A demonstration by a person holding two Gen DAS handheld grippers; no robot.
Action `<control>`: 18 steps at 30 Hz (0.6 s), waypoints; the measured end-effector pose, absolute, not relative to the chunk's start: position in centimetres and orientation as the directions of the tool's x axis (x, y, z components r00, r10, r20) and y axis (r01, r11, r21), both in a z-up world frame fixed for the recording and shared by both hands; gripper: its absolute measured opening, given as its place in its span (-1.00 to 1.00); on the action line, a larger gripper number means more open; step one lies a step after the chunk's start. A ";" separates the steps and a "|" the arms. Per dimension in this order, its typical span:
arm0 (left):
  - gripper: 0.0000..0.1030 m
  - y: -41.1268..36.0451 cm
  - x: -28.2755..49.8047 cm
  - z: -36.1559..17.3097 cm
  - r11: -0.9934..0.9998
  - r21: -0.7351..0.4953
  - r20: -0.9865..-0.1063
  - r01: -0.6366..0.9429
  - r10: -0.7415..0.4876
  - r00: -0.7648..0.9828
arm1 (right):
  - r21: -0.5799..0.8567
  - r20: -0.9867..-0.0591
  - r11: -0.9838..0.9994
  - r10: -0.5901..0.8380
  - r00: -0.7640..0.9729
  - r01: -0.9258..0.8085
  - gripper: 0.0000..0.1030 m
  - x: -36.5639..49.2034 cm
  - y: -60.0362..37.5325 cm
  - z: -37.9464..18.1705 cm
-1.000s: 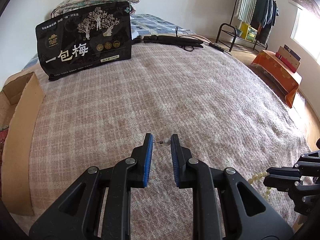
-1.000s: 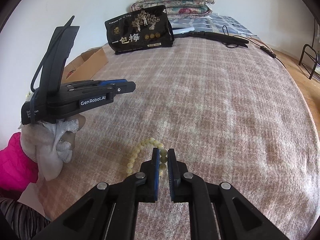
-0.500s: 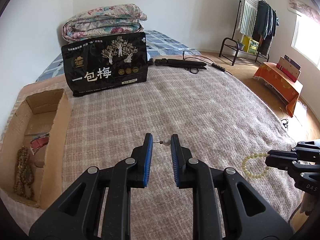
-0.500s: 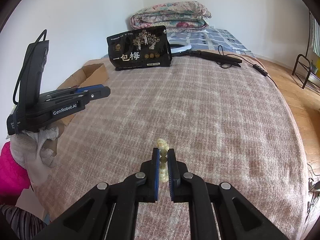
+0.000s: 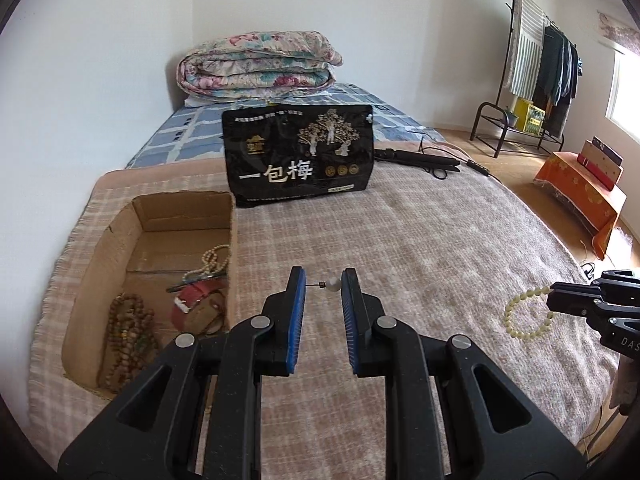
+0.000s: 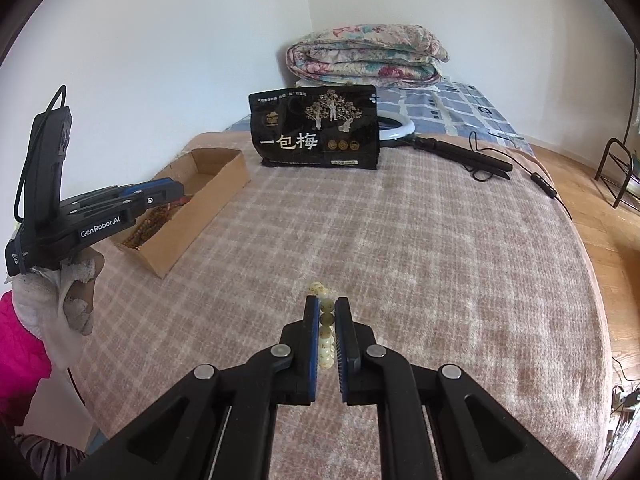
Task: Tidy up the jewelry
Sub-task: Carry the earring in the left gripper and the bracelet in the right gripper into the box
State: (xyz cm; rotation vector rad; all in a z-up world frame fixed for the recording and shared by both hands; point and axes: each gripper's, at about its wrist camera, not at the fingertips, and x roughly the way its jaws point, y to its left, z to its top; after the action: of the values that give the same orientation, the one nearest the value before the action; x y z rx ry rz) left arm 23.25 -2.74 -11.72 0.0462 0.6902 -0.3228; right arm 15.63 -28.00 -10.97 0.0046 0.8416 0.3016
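Left gripper (image 5: 323, 286): jaws narrowed and clamped on a pearl earring (image 5: 333, 284). The pearl sits against the right-hand pad and its thin post reaches across to the left-hand pad, so the piece spans the gap near the tips. It is held in the air, clear of the blanket (image 5: 420, 240).

Right gripper (image 6: 327, 312): jaws clenched on a pale bead bracelet (image 6: 326, 320). A run of beads lies pinched between the pads, with a few beads showing just past the tips. In the left wrist view the rest of the loop (image 5: 528, 314) hangs free from the tips, off the blanket.

Cardboard box (image 5: 120, 264): open, resting on the bed to the left of the left jaws and slightly beyond them. Contents noted: brown bead strands (image 5: 128, 336), a pale bead string (image 5: 216, 260) and a red strap item (image 5: 196, 300).

Black printed bag (image 5: 300, 156): upright, well beyond both jaws, past the far end of the box. Folded floral quilt (image 5: 256, 64) behind it.

A cloth-wrapped hand (image 6: 68, 292) carries the left gripper; pink sleeve (image 6: 20, 352) below it.
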 end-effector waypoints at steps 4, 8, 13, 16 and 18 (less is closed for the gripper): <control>-0.67 0.5 23.5 -11.3 0.962 -0.067 -0.627 0.265 -0.247 0.739 | 0.116 -0.724 0.949 0.283 0.629 -0.293 -0.90 16.7 -25.5 -10.3; -0.67 3.3 23.4 -11.3 0.972 -0.069 -0.625 0.224 -0.217 0.750 | 0.113 -0.711 0.940 0.303 0.635 -0.322 -0.90 18.3 -23.0 -9.5; -0.67 6.2 23.6 -11.3 0.979 -0.063 -0.622 0.192 -0.189 0.760 | 0.122 -0.692 0.926 0.338 0.638 -0.358 -0.90 20.8 -19.8 -8.5; -0.67 7.6 23.7 -11.4 0.983 -0.065 -0.621 0.173 -0.175 0.764 | 0.124 -0.684 0.917 0.356 0.637 -0.379 -0.90 22.5 -17.8 -8.0; -0.67 8.4 23.8 -11.5 0.985 -0.065 -0.621 0.162 -0.168 0.765 | 0.129 -0.681 0.910 0.369 0.632 -0.393 -0.90 23.6 -16.4 -7.9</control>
State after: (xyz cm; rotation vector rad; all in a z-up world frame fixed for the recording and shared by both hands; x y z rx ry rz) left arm 23.78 8.44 -11.50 -0.0078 0.6759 -0.1793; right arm 23.63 -16.40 -7.87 -0.0331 0.7717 0.4363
